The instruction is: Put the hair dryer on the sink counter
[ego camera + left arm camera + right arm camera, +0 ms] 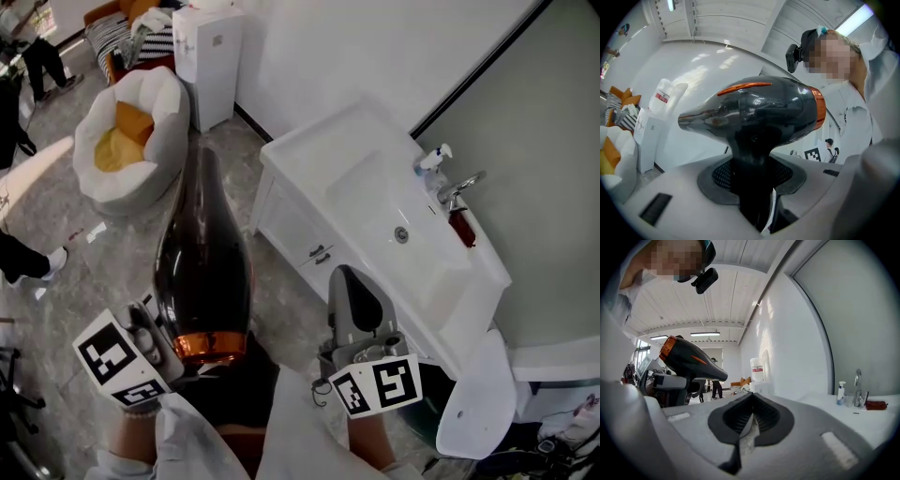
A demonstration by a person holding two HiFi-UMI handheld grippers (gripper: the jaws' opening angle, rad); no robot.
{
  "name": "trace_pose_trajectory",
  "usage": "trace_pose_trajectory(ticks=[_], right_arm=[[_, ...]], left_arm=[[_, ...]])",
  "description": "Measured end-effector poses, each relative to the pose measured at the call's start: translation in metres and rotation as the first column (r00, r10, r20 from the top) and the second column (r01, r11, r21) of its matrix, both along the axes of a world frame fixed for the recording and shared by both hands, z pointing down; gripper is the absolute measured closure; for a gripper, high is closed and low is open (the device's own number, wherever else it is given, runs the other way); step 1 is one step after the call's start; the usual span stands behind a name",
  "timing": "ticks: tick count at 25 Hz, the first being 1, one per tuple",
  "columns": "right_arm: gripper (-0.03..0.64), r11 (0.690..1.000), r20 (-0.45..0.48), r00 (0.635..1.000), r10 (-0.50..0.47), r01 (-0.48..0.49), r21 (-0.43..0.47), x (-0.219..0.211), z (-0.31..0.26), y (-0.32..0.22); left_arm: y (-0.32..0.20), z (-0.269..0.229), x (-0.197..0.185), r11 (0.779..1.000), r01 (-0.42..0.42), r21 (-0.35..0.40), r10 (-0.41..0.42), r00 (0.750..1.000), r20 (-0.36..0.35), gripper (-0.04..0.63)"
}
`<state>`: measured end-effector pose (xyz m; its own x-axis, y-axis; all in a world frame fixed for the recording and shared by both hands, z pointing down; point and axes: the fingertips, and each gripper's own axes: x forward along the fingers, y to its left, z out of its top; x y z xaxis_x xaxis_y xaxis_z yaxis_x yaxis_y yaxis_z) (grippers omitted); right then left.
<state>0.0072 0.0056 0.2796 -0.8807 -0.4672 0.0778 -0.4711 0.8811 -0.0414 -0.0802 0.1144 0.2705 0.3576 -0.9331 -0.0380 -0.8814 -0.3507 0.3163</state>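
A black hair dryer [202, 262] with an orange band points away from me, up in the air. My left gripper [173, 349] is shut on its handle; in the left gripper view the handle [752, 187] stands clamped between the two pads, with the dryer's body [754, 117] above them. My right gripper [349, 281] is level beside it with its jaws together and nothing in them [750, 416]. It sits just in front of the white sink counter [309, 155]. The dryer [689, 359] shows at the left of the right gripper view.
The counter holds a basin [370, 192], a faucet [459, 190], a soap bottle [431, 161] and a small red thing [463, 228]. A round white cushion seat [159, 155] and a white cabinet [208, 61] stand on the floor ahead on the left. Someone's legs [28, 258] are at the left.
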Motion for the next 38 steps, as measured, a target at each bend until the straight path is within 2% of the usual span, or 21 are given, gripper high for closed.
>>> trace_pose_trajectory(ticks=[8,19,28,38], right_arm=[[0.620,1.000,-0.004,1.000,0.010,-0.010,-0.024,-0.013,0.007,-0.072],[0.620,0.998,0.012,0.999,0.046,-0.046,-0.038,-0.005,0.003,-0.147],[0.620,0.998,0.036,0.997,0.065,-0.064,-0.027,-0.001,-0.002,-0.147],[0.620,0.993,0.030,0.993,0.115,-0.113,-0.038,0.007,0.003,-0.170]], left_arm=[[-0.075,0.003,-0.016,1.000,-0.019,-0.014,0.018,1.000,-0.007,0.426],[-0.158,-0.001,-0.011,0.997,-0.073,-0.027,0.073,0.997,0.004,0.428],[-0.170,-0.002,-0.010,0.994,-0.104,-0.031,0.105,0.994,0.031,0.428],[-0.198,0.002,-0.016,0.991,-0.128,-0.045,0.129,0.991,0.024,0.428]])
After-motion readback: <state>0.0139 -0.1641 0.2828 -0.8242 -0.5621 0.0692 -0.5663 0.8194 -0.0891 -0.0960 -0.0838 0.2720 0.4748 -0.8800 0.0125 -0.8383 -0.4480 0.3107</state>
